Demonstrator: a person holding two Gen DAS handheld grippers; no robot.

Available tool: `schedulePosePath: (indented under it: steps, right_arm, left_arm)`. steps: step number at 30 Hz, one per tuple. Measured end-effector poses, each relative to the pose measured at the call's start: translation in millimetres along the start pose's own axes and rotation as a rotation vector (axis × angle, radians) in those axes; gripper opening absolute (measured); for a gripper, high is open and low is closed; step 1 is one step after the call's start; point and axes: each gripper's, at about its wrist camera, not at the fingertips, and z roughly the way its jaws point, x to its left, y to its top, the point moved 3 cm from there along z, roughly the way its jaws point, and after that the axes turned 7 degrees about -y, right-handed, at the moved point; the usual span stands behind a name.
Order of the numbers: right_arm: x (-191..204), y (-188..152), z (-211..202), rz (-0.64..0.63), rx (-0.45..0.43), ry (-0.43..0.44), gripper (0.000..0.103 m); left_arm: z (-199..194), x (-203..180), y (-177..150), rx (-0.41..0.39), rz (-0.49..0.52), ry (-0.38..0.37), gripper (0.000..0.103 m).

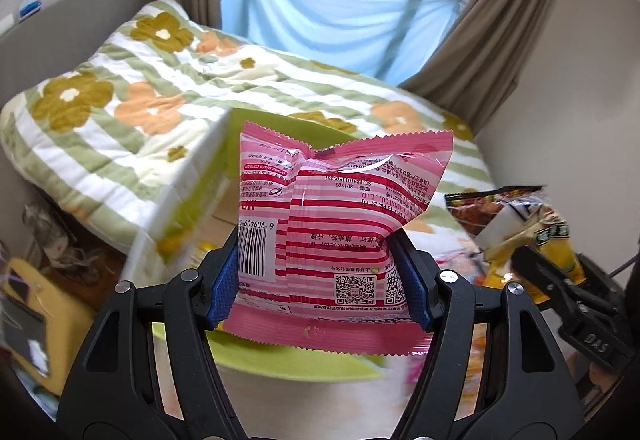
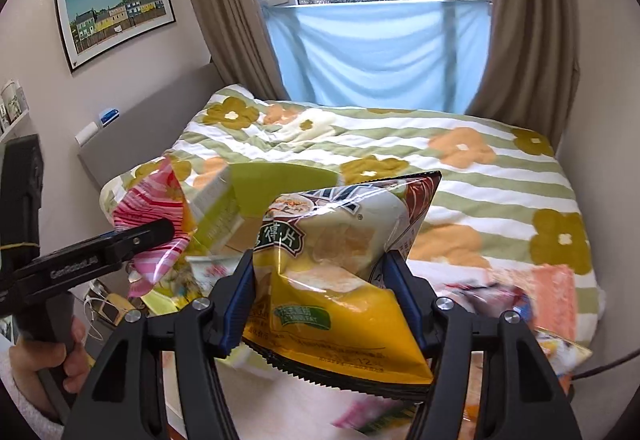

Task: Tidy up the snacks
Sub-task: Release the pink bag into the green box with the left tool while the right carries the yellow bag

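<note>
My left gripper [image 1: 320, 280] is shut on a pink striped snack packet [image 1: 340, 224], held upright above a green-flapped cardboard box [image 1: 288, 356]. The same packet [image 2: 148, 208] and the left gripper [image 2: 120, 244] show at the left of the right wrist view. My right gripper [image 2: 320, 304] is shut on a yellow chip bag [image 2: 340, 280], held above the box [image 2: 256, 196]. That chip bag [image 1: 520, 224] and right gripper [image 1: 560, 288] show at the right of the left wrist view.
A bed with a flowered green-striped quilt [image 2: 440, 160] fills the background. More snack packets [image 2: 500, 296] lie on the quilt's near right edge. Curtains and a blue cloth [image 2: 376, 52] hang at the window. A bedside table with clutter [image 1: 36, 312] stands at the left.
</note>
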Motion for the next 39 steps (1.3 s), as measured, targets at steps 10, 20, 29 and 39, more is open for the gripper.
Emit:
schedulePosePath:
  steps: [10,20,29,39]
  right_arm:
    - [74.7,23.6,63.1,0.029,0.059,-0.039,0.058]
    - [92.1,26.3,95.7,0.103,0.127,-0.135,0.058]
    - [92.9,21.0,116.4,0.121,0.166,-0.114,0.058]
    - [93.5,27.5,139.2,0.088,0.186,-0.098,0.060]
  left_arm:
    - [54.9,77.4,42.2,0.142,0.115,0.003,0.065]
    - [86.7,78.9,53.5,0.140,0.263,0.025,0.103]
    - [77.3,92.2,28.2,0.200,0.210,-0.001,0.103]
    - [66.0,84.3,17.9,0.211,0.221,0.001,0.103]
